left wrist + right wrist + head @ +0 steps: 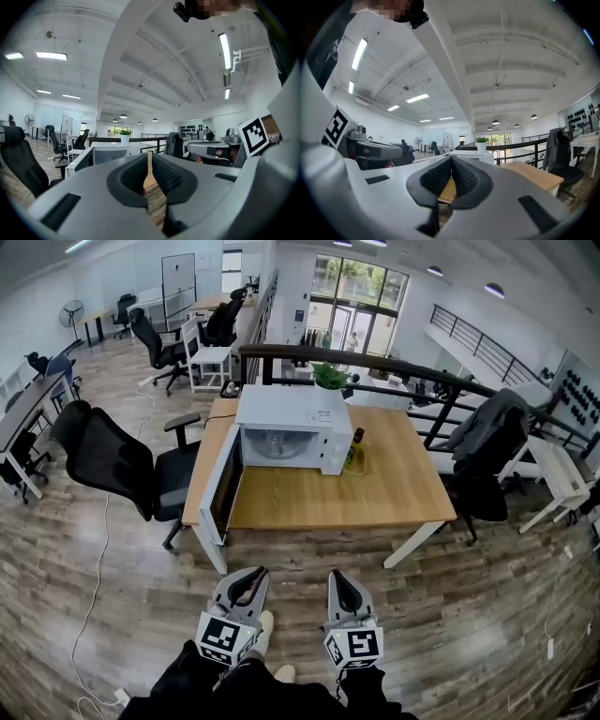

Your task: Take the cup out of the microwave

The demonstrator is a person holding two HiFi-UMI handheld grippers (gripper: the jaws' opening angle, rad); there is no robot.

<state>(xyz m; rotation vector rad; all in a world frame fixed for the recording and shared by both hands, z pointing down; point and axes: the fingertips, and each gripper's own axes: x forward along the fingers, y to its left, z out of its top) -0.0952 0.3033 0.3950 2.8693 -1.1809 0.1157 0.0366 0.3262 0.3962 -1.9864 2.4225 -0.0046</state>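
I am looking over an open-plan office. Black swivel chairs stand by long desks on a wood-plank floor. A whiteboard stands near the far wall, with a pedestal fan to its left. A dark railing runs in front of tall windows. Strip lights line the white ceiling. A wooden table bears a white microwave.

1. Bright, even light: daylight from windows at upper centre, plus ceiling strip lights.
2. Soft shadow beneath the table.
3. Strong fisheye bending; corners vignetted black in the gripper views.
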